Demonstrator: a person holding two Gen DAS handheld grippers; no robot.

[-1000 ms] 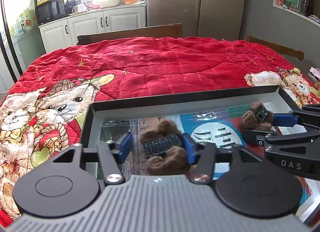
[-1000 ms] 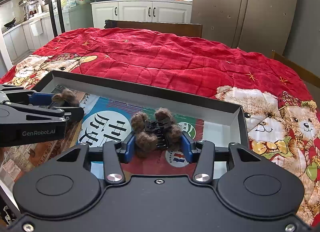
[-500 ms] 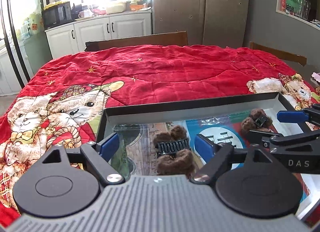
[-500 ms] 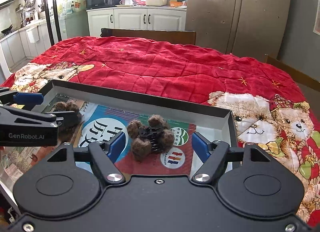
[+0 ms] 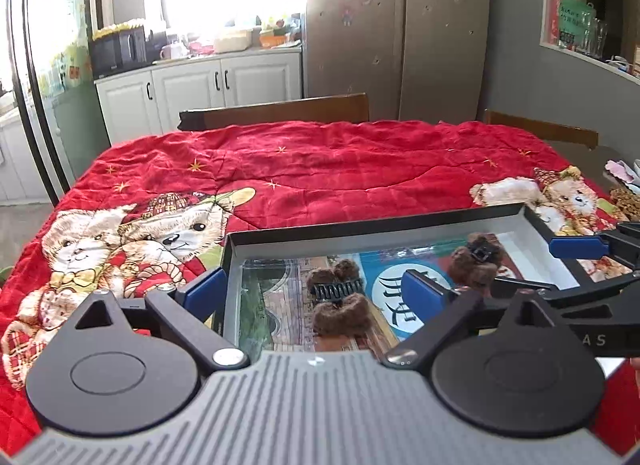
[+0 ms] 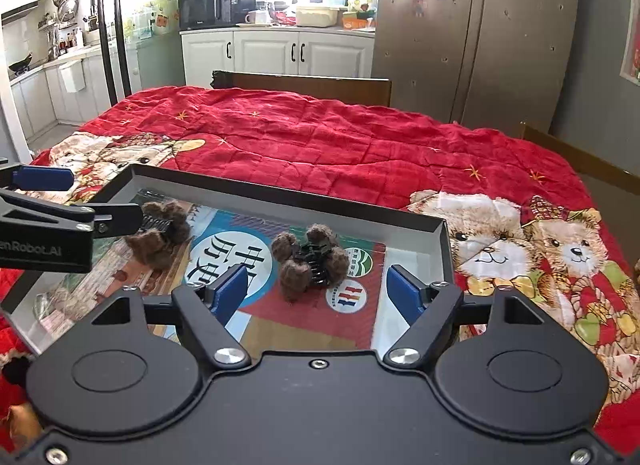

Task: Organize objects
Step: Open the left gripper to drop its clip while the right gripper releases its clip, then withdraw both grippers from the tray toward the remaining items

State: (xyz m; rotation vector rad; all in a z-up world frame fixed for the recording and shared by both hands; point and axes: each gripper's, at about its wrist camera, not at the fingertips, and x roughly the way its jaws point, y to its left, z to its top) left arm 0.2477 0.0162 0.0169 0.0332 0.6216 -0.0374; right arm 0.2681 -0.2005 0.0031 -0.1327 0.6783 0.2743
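The 2 furry brown hair clips now lie free on the floor of the tray. A second ago each sat between blue fingers that were nearly closed on it; now nothing touches either one. The left clip point(image 5: 339, 301) rests in the left half of the tray, its black teeth showing between 2 tufts of brown fur. The right clip point(image 6: 309, 261) lies in the right half of the tray, well apart from the first, just beside the round white label with dark characters.

The left gripper point(image 5: 316, 289) has its fingers point(image 5: 424, 289) spread wide and opening further; the clip is framed between them but clear of both pads, and the gripper has drawn back and up from it. The right gripper point(image 6: 316, 291) shows the same: fingers point(image 6: 232, 291) apart and opening, the clip ahead of the tips and untouched, the tool pulled away from where it was.

The tray point(image 6: 280, 189), a shallow dark-rimmed box with a colourful printed floor, sits near the front edge of a table covered by a red quilt point(image 6: 320, 137) with teddy bears on it. Both clips are inside the tray walls, none on the quilt.

My reading is that both placements are done: the 2 clips were released together and now sit side by side in the tray. What remains is probably only to lift both tools clear, or to fetch whatever else needs sorting, though no further loose item is plain in these views.
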